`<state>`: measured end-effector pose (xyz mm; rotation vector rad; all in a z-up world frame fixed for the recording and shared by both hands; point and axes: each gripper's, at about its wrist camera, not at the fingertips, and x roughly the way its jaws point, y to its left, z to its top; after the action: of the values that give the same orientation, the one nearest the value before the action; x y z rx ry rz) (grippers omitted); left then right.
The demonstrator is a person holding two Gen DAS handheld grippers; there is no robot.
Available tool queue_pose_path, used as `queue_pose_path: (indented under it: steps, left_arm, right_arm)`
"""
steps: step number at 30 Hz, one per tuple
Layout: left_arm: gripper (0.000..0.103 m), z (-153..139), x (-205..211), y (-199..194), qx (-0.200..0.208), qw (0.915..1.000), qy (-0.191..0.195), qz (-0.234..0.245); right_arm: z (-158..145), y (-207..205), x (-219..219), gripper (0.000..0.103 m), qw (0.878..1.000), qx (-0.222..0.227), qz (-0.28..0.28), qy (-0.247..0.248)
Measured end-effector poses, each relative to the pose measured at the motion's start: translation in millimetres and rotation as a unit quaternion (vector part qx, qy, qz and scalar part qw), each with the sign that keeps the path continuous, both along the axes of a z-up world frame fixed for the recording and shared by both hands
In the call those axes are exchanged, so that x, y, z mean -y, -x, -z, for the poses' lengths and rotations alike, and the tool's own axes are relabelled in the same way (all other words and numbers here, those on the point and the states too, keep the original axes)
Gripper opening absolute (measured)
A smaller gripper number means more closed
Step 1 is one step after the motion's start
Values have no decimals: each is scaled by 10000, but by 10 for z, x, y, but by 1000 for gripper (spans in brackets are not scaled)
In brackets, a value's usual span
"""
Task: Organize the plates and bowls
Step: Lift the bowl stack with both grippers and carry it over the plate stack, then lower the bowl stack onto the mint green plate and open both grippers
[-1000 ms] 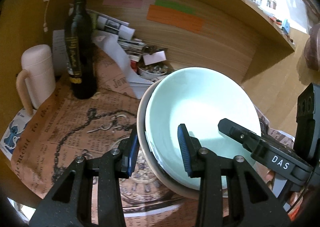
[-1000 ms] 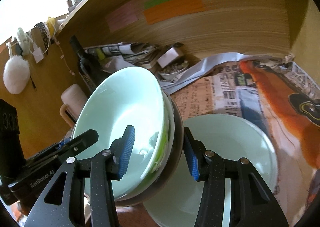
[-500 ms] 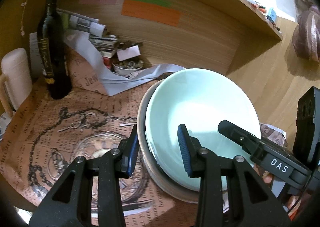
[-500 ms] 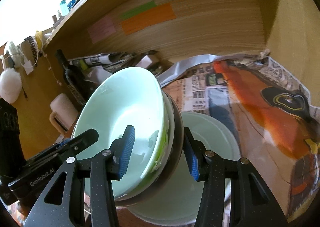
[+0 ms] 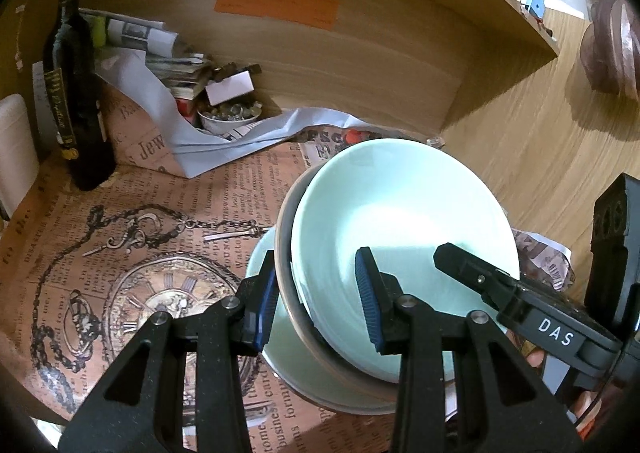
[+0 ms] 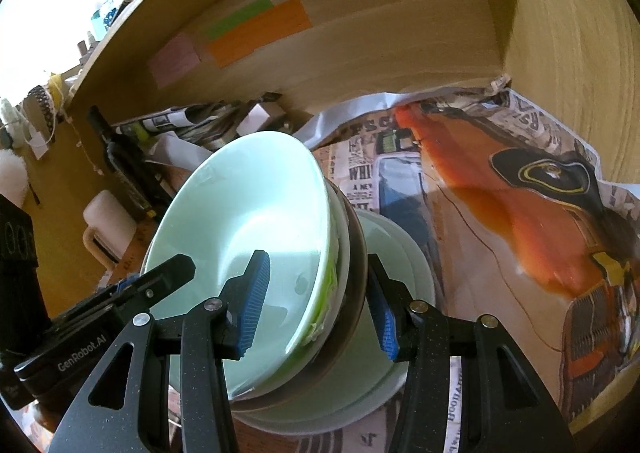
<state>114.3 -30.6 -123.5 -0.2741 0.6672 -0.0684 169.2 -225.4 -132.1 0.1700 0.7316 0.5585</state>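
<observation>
Stack of nested bowls [image 5: 400,237]: pale mint-green glazed ceramic bowl uppermost, a white one with green trim beneath, a brown-rimmed outer bowl [image 6: 354,253] at the bottom. Held tilted in the air between both tools, above a pale green round plate [image 6: 404,253] lying on the shelf floor.

Left gripper [image 5: 316,305]: blue-padded black fingers [image 5: 370,305] clenched on the stack's left rim, one pad inside the top bowl, one outside the brown wall.

Right gripper [image 6: 320,307]: fingers clenched on the opposite rim in the same manner.

Shelf lining: vintage-print newspaper [image 5: 132,237] with pocket-watch and chain drawing; to the right a sheet showing an orange car [image 6: 532,213].

Rear left: dark glass wine bottle [image 5: 76,101], upright; white mug with beige handle [image 6: 106,231] beside it. Rear centre: rolled papers [image 5: 140,33], crumpled white paper sheet [image 5: 224,141], small white dish of oddments [image 5: 230,117], well apart from the plate.

Back panel of wooden shelf [image 5: 400,53]: pink, green and orange paper labels [image 5: 276,5].
</observation>
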Motion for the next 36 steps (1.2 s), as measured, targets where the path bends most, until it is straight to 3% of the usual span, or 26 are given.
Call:
queue_pose_path:
  steps: [20, 29, 32, 36]
  left_arm:
    - [37, 147, -40, -165, -219, 9997, 94, 89]
    - [37, 191, -101, -181, -235, 9992, 303, 129]
    - [38, 182, -106, -175, -218, 9992, 304, 124]
    - [48, 74, -106, -77, 107, 9999, 82, -22]
  right_arm:
    - [75, -134, 40, 45, 9999, -113, -4, -107]
    - [72, -110, -18, 53, 9999, 28, -102, -56]
    - [67, -98, 6, 62, 9999, 38, -79, -92]
    - [17, -70, 43, 65, 9998, 198, 34, -51]
